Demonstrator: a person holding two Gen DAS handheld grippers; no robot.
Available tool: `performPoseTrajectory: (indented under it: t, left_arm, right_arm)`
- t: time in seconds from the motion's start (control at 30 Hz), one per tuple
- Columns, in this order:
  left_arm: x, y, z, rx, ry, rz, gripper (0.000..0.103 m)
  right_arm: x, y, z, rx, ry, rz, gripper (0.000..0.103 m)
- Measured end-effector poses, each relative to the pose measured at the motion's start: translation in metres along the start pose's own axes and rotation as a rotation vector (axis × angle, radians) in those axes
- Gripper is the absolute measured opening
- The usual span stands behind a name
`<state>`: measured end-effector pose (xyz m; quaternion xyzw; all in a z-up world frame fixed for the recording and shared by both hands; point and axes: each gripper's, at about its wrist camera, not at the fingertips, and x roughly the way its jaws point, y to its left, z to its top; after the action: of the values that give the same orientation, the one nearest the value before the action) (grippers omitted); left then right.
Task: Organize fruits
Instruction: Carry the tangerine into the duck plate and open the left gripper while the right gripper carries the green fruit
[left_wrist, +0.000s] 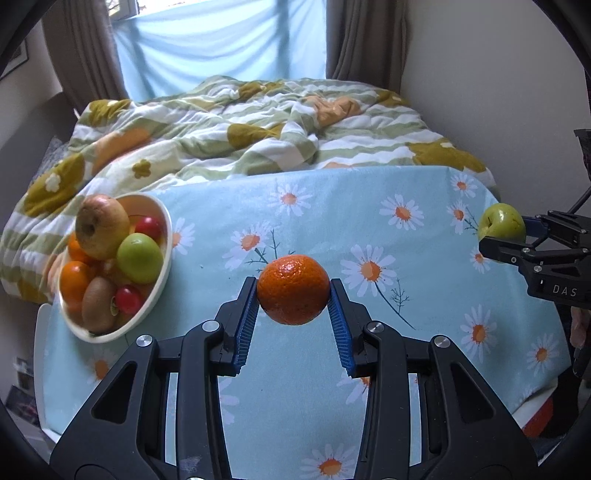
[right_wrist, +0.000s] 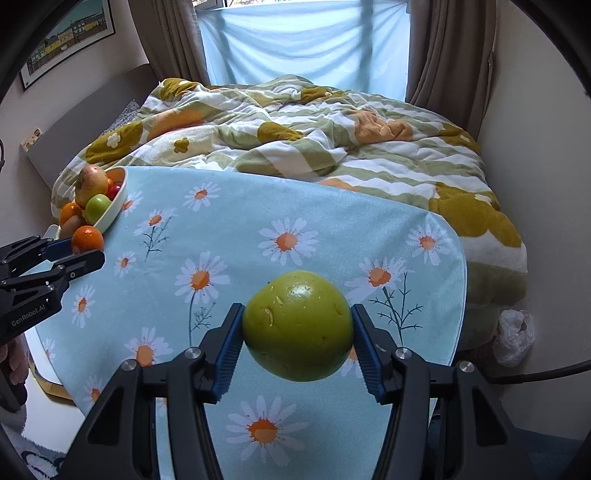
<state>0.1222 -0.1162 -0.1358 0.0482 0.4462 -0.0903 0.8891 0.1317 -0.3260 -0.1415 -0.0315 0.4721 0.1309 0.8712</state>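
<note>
From the left wrist camera, the left hand-held gripper (left_wrist: 293, 295) is closed partway on an orange (left_wrist: 293, 290), its blue pads (left_wrist: 248, 317) pressed against both sides of the fruit, which hangs above the middle of a table (left_wrist: 332, 229) covered in a pale blue daisy-print cloth. Near the table's left edge sits a white bowl (left_wrist: 162, 273) piled with fruit: a large yellowish apple on top, a small green apple, oranges, a kiwi and small red fruits. At the table's right edge the right hand-held gripper (left_wrist: 506, 236) grips a green apple (left_wrist: 501, 221). Behind the table lies a bed (left_wrist: 258, 122) with a rumpled flowered duvet. From the right wrist camera, the right hand-held gripper (right_wrist: 297, 328) is closed partway on the green apple (right_wrist: 297, 326), pads touching both its sides, raised over the near right part of the table (right_wrist: 332, 206). Toward the far left corner stands the bowl (right_wrist: 114, 206) of fruit, and just in front of it the left hand-held gripper (right_wrist: 83, 247) holds the orange (right_wrist: 87, 238).
</note>
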Motion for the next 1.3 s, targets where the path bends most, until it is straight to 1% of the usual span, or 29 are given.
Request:
performPoseTrajectory:
  t: [0.2,0.33,0.53,0.67,0.83,1.0,1.13,1.3]
  left_arm:
    - [-0.04,0.015,0.002,-0.029,-0.052,0.015,0.044]
    - [-0.061,0.034,0.004,-0.045,-0.08,0.013,0.044]
    - [-0.082,0.076,0.01,-0.047,-0.107,0.013,0.044]
    - [-0.086,0.111,0.014,-0.038,-0.11,0.007,0.044]
    - [-0.079,0.159,0.021,-0.017,-0.098,-0.009,0.044]
    - [-0.06,0.204,0.028,0.001,-0.074,-0.024,0.044]
    - [-0.039,0.231,0.031,0.015,-0.051,-0.033,0.044]
    - [-0.013,0.257,0.03,0.024,-0.018,-0.04,0.044]
  right_arm:
    - [-0.026,0.036,0.017,-0.043,-0.044,0.057,0.053]
    - [-0.035,0.066,0.029,-0.081,-0.071,0.083,0.053]
    - [-0.041,0.113,0.044,-0.095,-0.09,0.109,0.053]
    - [-0.036,0.146,0.057,-0.081,-0.094,0.116,0.053]
    - [-0.022,0.183,0.07,-0.044,-0.088,0.111,0.053]
    - [-0.001,0.215,0.082,-0.006,-0.073,0.105,0.053]
    - [0.017,0.235,0.089,0.021,-0.058,0.098,0.053]
    - [0.037,0.25,0.095,0.05,-0.038,0.089,0.053]
